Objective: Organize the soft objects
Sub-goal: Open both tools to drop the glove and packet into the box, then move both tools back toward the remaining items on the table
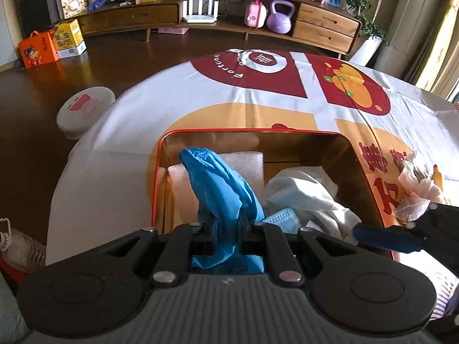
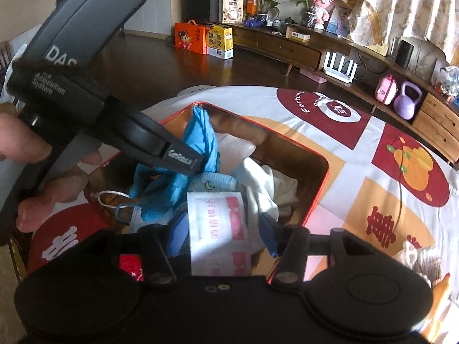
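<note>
My table, under its red, orange and white cloth, carries a red-rimmed tin box that sits close to the near edge. Inside the box, a white folded cloth lies at the far left corner, a crumpled white rag toward the right wall, and a light blue face mask near the middle. My left tongs are clenched on a blue glove, which hangs over the left half of the box. My right tongs stand parted around a white and pink packet above the near wall; whether the pads still press it I cannot tell. A crumpled tissue lies on the table right of the box.
</note>
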